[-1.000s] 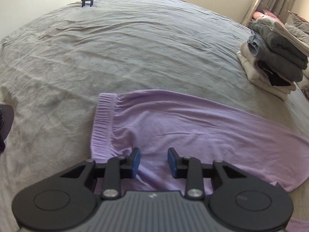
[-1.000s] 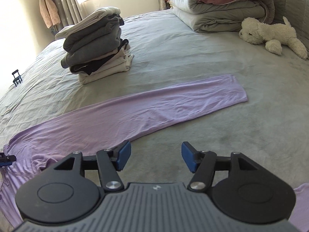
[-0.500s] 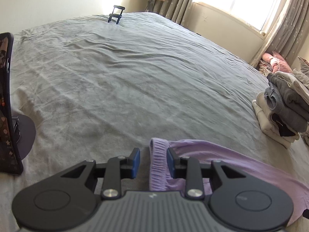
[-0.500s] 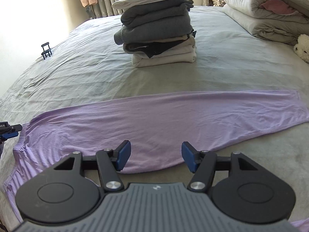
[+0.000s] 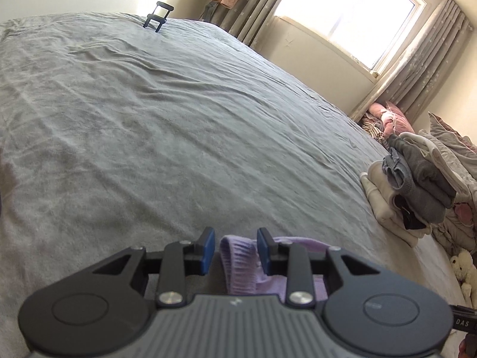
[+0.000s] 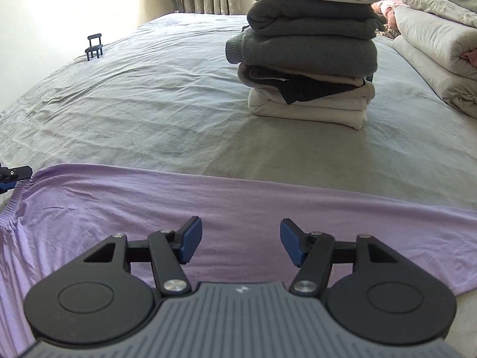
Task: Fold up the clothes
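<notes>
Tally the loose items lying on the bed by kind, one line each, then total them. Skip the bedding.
Purple garment, laid flat: 1
Stack of folded clothes: 1
Small black stand: 1
White plush toy: 1
Total: 4

A bed (image 6: 167, 95) under a wrinkled grey cover carries lilac trousers (image 6: 232, 205) spread flat, a stack of folded clothes (image 6: 310, 59), rolled bedding (image 6: 432, 50) and a small black stand (image 6: 94, 47)
</notes>
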The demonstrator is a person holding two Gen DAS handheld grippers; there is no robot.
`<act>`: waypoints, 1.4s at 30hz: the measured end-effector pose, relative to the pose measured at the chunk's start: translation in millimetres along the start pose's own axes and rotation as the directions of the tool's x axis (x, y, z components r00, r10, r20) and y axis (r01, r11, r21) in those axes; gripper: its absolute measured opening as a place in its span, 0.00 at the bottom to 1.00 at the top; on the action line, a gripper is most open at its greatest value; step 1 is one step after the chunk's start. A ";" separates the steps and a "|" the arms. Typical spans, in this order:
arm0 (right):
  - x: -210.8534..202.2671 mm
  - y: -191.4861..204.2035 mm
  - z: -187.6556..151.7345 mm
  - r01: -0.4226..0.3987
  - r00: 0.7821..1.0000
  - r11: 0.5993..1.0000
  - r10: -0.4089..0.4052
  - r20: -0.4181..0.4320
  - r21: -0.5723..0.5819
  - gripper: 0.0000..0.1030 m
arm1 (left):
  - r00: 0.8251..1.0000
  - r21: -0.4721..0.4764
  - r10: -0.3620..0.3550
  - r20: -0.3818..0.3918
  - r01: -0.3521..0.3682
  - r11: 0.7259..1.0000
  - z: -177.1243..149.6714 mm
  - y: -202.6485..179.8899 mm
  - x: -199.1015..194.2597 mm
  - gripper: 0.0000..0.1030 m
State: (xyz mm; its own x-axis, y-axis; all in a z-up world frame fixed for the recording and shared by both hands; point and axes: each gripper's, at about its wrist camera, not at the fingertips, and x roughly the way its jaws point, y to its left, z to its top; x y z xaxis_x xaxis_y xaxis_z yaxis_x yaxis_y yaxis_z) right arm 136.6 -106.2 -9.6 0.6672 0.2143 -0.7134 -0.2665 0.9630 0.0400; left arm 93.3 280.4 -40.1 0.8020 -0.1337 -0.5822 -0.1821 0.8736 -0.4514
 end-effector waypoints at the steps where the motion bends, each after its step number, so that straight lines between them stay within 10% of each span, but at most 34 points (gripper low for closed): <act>1: 5.1 2.0 3.3 0.003 1.000 1.000 -0.003 0.002 -0.020 0.60 | 1.000 0.009 -0.011 -0.006 0.011 1.000 0.9 0.7 0.2 0.30; 15: 63.4 31.8 27.9 0.017 1.000 0.961 -0.019 -0.006 -0.275 0.60 | 0.998 0.125 -0.052 -0.038 0.056 0.991 -0.4 0.9 2.1 0.20; 22: 59.5 39.7 24.4 -0.061 0.997 0.957 0.047 -0.055 -0.283 0.05 | 1.000 0.173 -0.009 -0.016 0.012 0.985 -2.7 -8.9 0.2 0.13; 42: -93.3 60.1 -6.5 0.090 0.972 0.961 -0.027 0.233 -0.262 0.03 | 0.969 0.327 -0.179 0.169 0.117 0.938 -17.5 -16.5 -71.7 0.06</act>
State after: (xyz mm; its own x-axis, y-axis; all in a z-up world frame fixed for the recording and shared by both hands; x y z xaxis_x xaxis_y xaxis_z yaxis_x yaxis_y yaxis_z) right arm 53.8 -69.4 54.8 0.8181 0.2202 -0.5313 -0.3783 0.9019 -0.2087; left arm 28.8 267.3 -2.7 0.9062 -0.2071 -0.3687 0.1087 0.9567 -0.2700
